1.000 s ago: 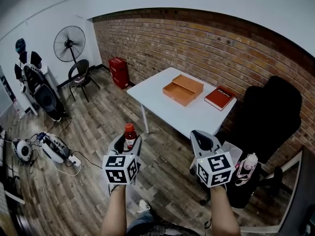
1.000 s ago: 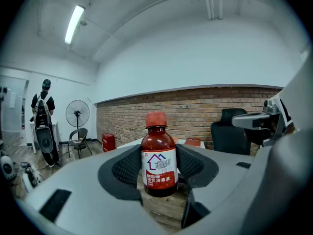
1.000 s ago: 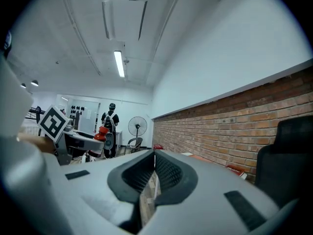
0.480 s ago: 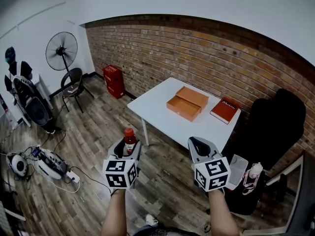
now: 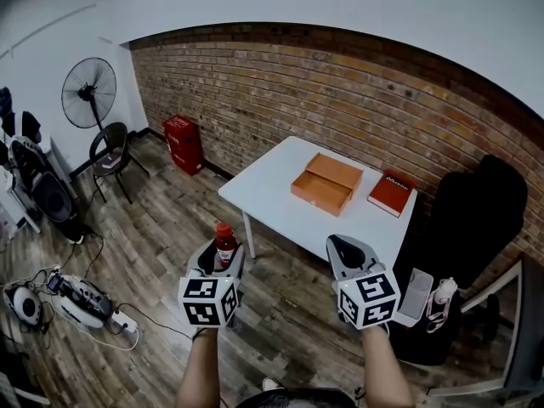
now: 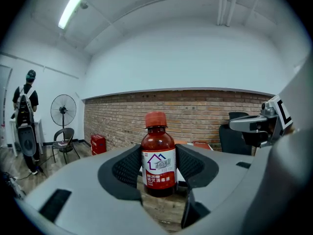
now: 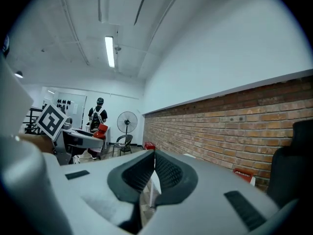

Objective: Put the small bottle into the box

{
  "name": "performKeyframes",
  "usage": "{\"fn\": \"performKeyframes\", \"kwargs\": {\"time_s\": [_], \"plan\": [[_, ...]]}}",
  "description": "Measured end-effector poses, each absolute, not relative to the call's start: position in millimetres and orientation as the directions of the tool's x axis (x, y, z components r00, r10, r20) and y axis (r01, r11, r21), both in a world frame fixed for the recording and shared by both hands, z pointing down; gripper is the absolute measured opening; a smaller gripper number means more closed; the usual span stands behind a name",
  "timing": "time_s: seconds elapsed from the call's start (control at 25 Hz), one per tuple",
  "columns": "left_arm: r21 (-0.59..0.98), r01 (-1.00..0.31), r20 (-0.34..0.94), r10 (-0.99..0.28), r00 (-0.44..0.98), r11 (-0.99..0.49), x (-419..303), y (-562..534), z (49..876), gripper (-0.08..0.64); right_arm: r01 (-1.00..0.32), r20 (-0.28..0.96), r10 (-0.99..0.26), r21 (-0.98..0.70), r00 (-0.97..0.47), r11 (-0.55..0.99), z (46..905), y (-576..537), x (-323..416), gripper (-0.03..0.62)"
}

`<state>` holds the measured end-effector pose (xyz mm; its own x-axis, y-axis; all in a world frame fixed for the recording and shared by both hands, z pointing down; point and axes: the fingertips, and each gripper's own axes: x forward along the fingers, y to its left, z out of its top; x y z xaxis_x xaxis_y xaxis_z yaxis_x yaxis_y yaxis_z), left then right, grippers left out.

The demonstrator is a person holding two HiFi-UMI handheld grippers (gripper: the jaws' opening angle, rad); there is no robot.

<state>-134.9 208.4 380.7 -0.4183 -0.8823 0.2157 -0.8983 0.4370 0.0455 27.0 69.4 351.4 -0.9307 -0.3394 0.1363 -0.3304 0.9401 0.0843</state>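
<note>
- The small bottle is standing upright between the jaws of the left gripper, its black ribbed pads pressing on both sides of the body.
- The bottle is showing a dark reddish-brown body, a rounded shoulder, a short neck and a red screw cap.
- A white label is wrapping its middle, carrying a house outline above a red band with white characters.
- The person is holding it in the air over the wooden floor, well apart from the box.
- The box is lying open on the white surface as two shallow orange halves side by side, with nothing showing inside.
- A red book is lying just beside the box, towards the brick wall.
- The right gripper is hovering level with the left one, short of the near edge of the surface; its jaws are pressing together with nothing between them.
- A dark office chair is standing at the right end of the surface.
- A standing fan, a small black chair and a red container are standing along the far left of the room.
</note>
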Motion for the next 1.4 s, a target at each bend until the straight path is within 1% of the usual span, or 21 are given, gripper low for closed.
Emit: {"fn": "performKeyframes", "kwargs": {"time_s": [0.2,0.76,1.4], "plan": [[0.059,-0.909,0.216,-0.895,-0.391,0.412,-154,202,384,0.232,-0.355,0.124,-0.363,0.082,-0.923,0.931,349,69,13,0.021],[0.062,-0.936,0.237,-0.916,-0.324,0.347,-161,160,404,0.232,-0.404,0.119,-0.413,0.088,-0.903,0.910,359,36,0,0.021],[0.031,-0.947,0.266,-0.916,-0.302,0.321,-215,23,405,0.232,-0.435,0.120,-0.439,0.058,-0.890,0.898,366,-100,-50,0.021]]}}
